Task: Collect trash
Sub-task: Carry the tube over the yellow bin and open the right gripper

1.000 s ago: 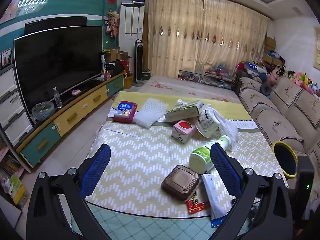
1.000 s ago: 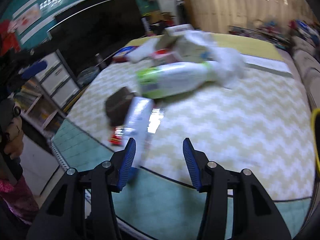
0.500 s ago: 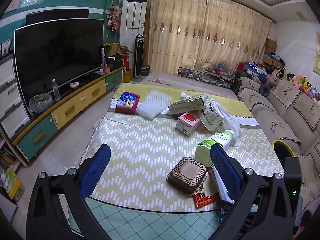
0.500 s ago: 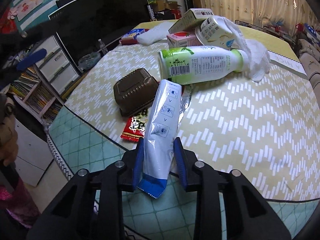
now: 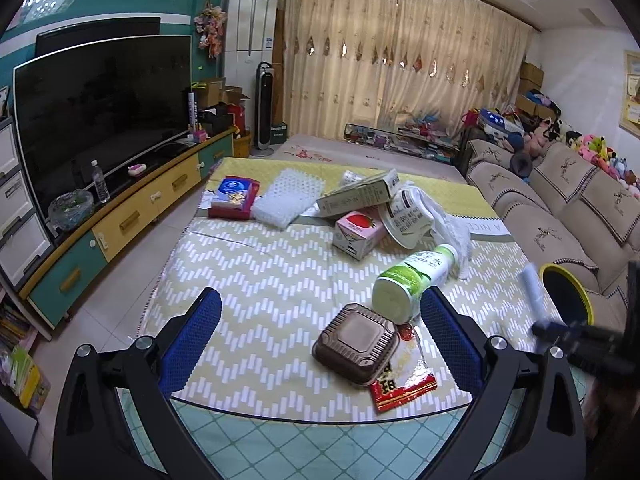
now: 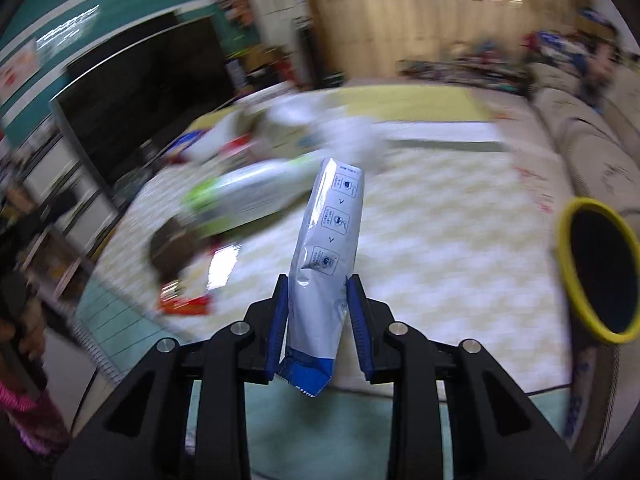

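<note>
- Carrying the packet to the bin is the step in hand, I judge; the yellow-rimmed bin stands at the right edge of the tabletop, so keep the grip firm until the packet hangs over the dark mouth.
- The packet, silver with a blue end, stands upright, lifted clear of the tabletop.
- The right hand-held gripper pinches the packet's lower part between its blue pads.
- The left hand-held gripper hangs spread and empty above a brown box.
</note>
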`<state>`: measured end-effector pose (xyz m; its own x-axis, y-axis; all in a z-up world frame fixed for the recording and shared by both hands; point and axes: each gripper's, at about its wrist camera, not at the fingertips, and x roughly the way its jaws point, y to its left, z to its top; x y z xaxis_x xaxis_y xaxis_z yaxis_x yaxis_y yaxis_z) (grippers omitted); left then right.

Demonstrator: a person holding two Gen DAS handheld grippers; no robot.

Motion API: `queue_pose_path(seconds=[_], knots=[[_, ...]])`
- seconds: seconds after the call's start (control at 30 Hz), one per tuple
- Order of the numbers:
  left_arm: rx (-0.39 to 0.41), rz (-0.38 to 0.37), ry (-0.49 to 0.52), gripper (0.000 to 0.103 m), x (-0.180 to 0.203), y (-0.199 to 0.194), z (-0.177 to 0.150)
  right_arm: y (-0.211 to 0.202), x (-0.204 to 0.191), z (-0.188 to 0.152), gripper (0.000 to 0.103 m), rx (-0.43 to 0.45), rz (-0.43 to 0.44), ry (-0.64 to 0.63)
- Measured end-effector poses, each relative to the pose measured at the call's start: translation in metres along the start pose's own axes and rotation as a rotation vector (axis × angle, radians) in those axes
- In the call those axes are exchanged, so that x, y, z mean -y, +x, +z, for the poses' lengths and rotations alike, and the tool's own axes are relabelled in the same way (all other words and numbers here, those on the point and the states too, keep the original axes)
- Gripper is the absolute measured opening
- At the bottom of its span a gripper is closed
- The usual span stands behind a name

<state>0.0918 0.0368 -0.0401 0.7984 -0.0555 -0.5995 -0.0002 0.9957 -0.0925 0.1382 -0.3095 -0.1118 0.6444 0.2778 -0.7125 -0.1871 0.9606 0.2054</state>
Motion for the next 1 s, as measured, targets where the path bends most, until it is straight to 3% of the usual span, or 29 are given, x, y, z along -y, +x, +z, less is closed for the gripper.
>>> queue_pose_path(seconds=[0.17, 0.33, 0.53, 0.73, 0.87, 1.0], knots=[[-0.020, -0.010, 0.014, 0.098, 0.011, 0.010, 0.000, -0.025, 0.093, 0.007, 0.029, 0.059, -0.188, 0.152], [-0.041, -0.017, 0.033, 0.098, 0.022, 0.021, 0.000, -0.031, 0.183, 0.005, 0.029, 0.062, -0.343, 0.297], [-0.073, -0.028, 0.060, 0.098, 0.041, 0.037, 0.003, -0.011, 0.260, 0.002, 0.029, 0.003, -0.414, 0.397], [-0.100, -0.039, 0.090, 0.098, 0.057, 0.050, 0.005, 0.017, 0.303, -0.001, 0.031, -0.047, -0.463, 0.448], [-0.118, -0.043, 0.100, 0.098, 0.063, 0.059, 0.005, 0.027, 0.320, -0.002, 0.046, -0.066, -0.526, 0.457], [-0.135, -0.043, 0.107, 0.098, 0.066, 0.067, 0.005, 0.024, 0.317, -0.008, 0.047, -0.062, -0.534, 0.465]])
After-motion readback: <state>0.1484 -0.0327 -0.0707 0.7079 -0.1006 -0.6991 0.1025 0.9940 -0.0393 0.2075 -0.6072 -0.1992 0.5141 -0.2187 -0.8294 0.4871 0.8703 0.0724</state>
